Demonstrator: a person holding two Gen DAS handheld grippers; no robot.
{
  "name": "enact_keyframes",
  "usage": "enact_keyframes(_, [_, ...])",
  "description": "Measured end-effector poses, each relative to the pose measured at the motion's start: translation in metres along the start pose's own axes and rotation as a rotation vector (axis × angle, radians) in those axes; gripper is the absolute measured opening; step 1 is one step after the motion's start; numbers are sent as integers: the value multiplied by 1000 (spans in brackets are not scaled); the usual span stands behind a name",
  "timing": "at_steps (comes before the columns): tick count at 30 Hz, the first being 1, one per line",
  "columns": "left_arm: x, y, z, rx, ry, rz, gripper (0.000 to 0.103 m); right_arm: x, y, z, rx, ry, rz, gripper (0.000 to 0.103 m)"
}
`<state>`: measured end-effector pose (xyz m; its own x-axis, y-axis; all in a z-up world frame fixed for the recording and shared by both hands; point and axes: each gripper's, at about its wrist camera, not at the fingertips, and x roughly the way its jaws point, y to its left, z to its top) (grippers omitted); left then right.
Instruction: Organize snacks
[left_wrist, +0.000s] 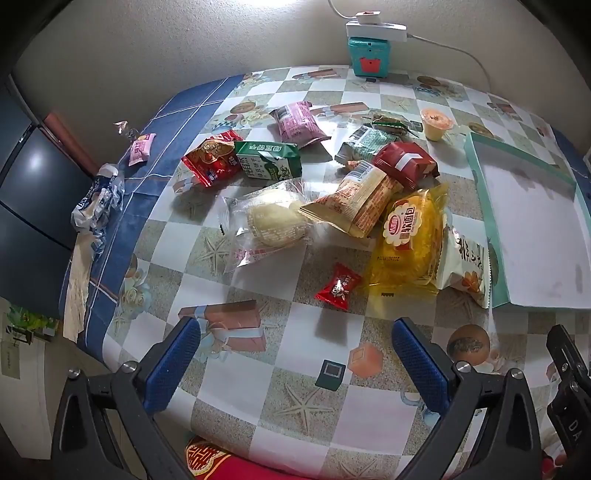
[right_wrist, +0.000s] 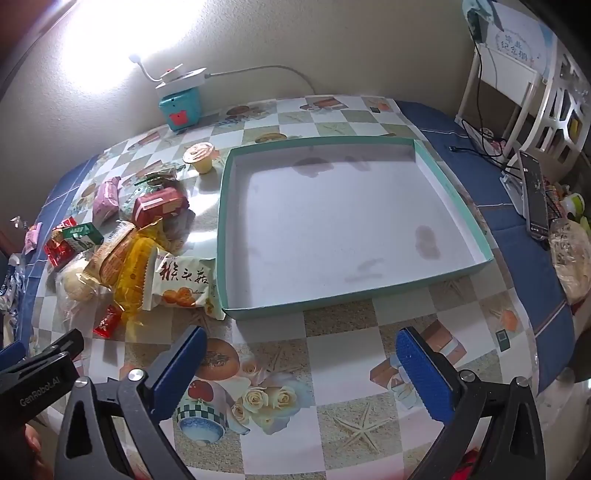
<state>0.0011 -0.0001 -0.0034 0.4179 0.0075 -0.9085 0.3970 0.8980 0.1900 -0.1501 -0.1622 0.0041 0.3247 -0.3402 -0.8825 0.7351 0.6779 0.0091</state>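
Several wrapped snacks lie in a heap on the checkered table: a small red candy (left_wrist: 338, 286), a yellow bread pack (left_wrist: 408, 240), a clear bun pack (left_wrist: 271, 218), a green milk carton (left_wrist: 269, 160), a pink pack (left_wrist: 295, 120) and a jelly cup (left_wrist: 437, 123). A shallow teal box (right_wrist: 227, 221) with a white empty floor stands right of the heap; a white biscuit pack (right_wrist: 183, 284) touches its left wall. My left gripper (left_wrist: 295, 363) is open and empty, just short of the red candy. My right gripper (right_wrist: 301, 373) is open and empty before the box's near wall.
A teal gadget (right_wrist: 181, 107) with a white power strip and cable stands at the wall. A crumpled blue-white wrapper (left_wrist: 96, 205) and a small pink pack (left_wrist: 141, 147) lie near the table's left edge. A phone (right_wrist: 533, 195) and a bag lie at the right edge.
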Motion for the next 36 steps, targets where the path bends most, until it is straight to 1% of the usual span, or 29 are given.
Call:
enact_keyframes(17, [2, 0, -2, 0, 6, 3, 103, 2, 3, -1, -18, 4, 16, 103])
enact_keyframes(29, [4, 1, -4, 1, 11, 3, 103, -2, 2, 0, -11, -31, 27, 103])
enact_keyframes(36, [4, 1, -4, 2, 13, 3, 103, -1, 0, 1, -5, -33, 24, 103])
